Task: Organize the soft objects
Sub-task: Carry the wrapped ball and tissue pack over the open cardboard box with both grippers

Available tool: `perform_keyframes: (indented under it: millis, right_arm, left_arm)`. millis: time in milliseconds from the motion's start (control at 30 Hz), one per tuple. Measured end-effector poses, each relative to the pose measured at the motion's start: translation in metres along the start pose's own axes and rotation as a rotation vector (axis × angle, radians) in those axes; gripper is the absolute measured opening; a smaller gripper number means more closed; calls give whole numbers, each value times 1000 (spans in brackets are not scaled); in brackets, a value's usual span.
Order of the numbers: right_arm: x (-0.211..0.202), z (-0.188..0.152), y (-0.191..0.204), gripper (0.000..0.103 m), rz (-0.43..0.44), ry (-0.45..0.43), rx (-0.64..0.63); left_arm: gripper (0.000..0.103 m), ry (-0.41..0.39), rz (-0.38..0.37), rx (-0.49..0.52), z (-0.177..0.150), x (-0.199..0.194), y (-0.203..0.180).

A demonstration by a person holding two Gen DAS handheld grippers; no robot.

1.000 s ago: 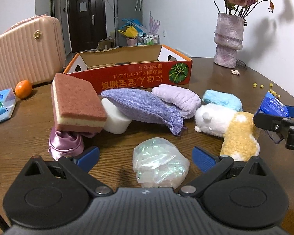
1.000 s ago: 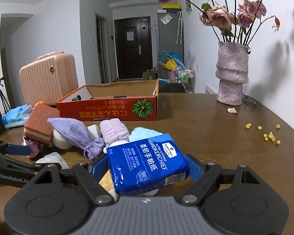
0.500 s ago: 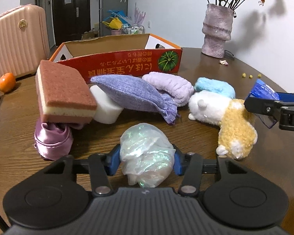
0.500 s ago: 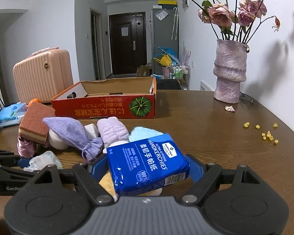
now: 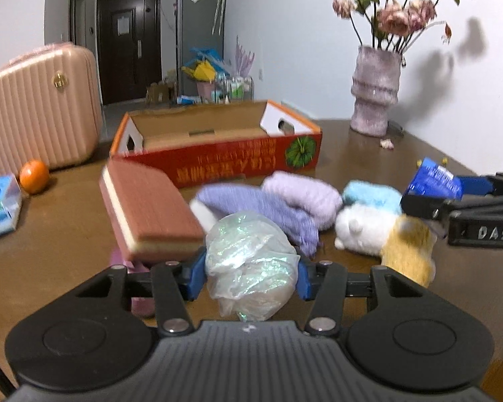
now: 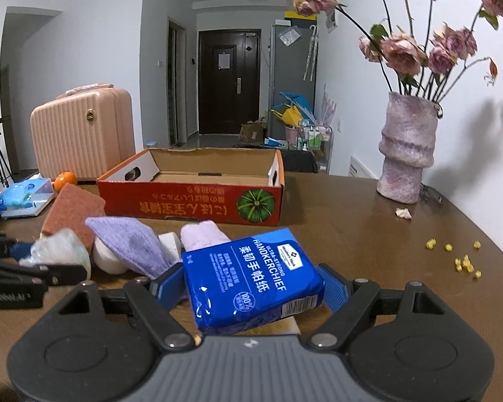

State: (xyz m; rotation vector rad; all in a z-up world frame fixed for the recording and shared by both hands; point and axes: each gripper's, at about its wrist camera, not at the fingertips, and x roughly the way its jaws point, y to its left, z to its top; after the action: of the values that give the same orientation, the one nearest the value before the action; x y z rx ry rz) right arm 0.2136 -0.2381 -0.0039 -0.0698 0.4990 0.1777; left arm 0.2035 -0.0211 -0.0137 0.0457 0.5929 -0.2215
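Pink ribbed suitcase (image 6: 84, 134) stood behind an orange (image 6: 65, 181), flowers leaned in a mauve vase (image 6: 406, 154), yellow crumbs (image 6: 459, 258) dotted the table (image 6: 369, 234).

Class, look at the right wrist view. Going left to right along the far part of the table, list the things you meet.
Tissue box → orange → red cardboard box → vase.
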Motion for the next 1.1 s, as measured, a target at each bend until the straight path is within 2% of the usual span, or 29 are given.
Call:
perform_keyframes:
  millis: [300,500,867,1100]
  right_arm:
    - [9,26,8,82,-6,-23,-11]
    - [20,48,12,82,-13,-33,-9]
    - [55,89,17,82,-13,-31,-8]
    - [79,114,21,82,-34,-10,-22]
  left_arm:
    - [52,-108,27,5,36,-16,8]
    - [52,-146,63,-3,59,-12,14]
    - [52,-169,116,-37,103,10,30]
    - [52,-145,161,-80,125,31,42]
